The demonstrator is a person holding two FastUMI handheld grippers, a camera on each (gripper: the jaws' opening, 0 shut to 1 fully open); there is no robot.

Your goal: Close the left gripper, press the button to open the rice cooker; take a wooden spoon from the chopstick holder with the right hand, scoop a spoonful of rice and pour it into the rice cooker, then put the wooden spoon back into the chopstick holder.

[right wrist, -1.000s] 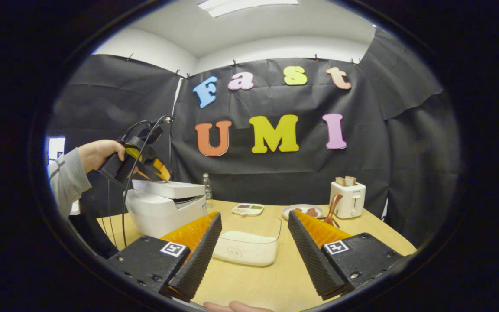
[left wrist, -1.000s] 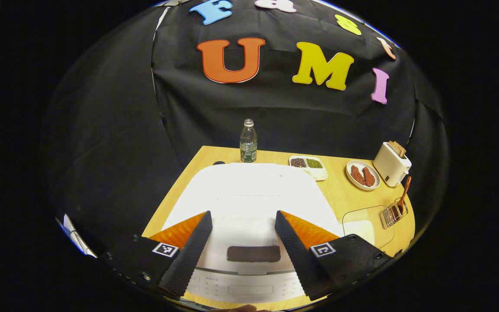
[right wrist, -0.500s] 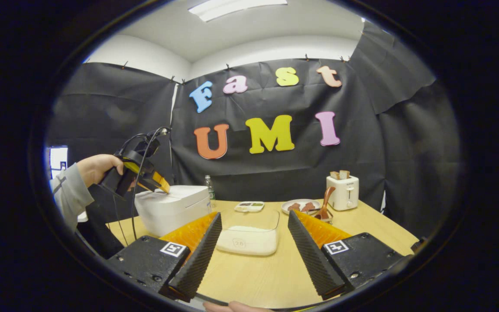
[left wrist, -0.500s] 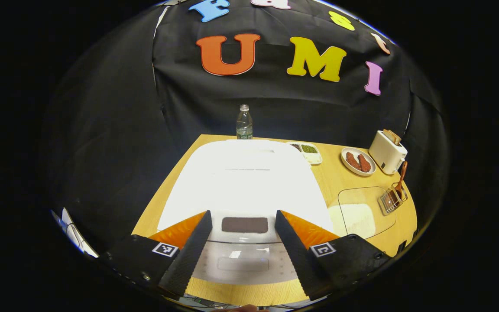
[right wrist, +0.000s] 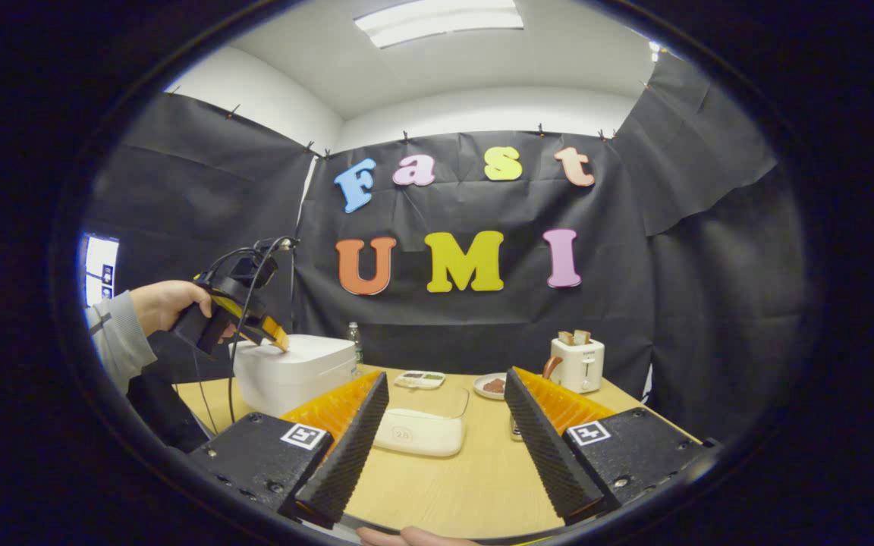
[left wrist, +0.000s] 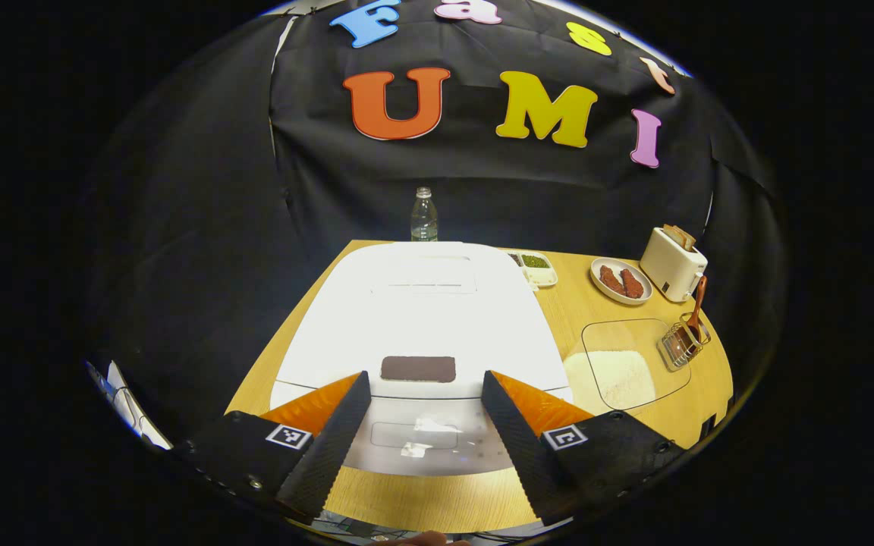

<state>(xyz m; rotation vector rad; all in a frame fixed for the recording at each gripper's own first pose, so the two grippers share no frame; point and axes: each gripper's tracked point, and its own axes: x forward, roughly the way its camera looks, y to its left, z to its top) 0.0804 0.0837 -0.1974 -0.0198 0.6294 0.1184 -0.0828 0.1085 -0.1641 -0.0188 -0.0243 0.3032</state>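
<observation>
On the wooden counter [left wrist: 581, 318], the white box-shaped rice cooker [left wrist: 422, 318] now sits lid-down again, having been ajar; left tongs [left wrist: 423, 425] above it and right tongs [right wrist: 441, 436] gape wide, so pressing remains.

We see a white rice cooker [left wrist: 422, 318] with a dark brown rectangular panel [left wrist: 418, 368] on its lid, on a light wood-grain table [left wrist: 596, 311]. Clear container [left wrist: 627, 364] holds white rice [left wrist: 610, 373]. White toaster [left wrist: 672, 265] with tan bread. White plate [left wrist: 619, 280] carrying reddish-brown pieces. White divided dish [left wrist: 537, 267] with green and dark fillings. Wooden spoon [left wrist: 698, 296] is reddish-brown, in a metallic wire chopstick holder [left wrist: 681, 346]. Clear bottle [left wrist: 423, 216] with a green label. Grey sleeve [right wrist: 114, 345] in the right gripper view; white ceiling [right wrist: 482, 61] there.
</observation>
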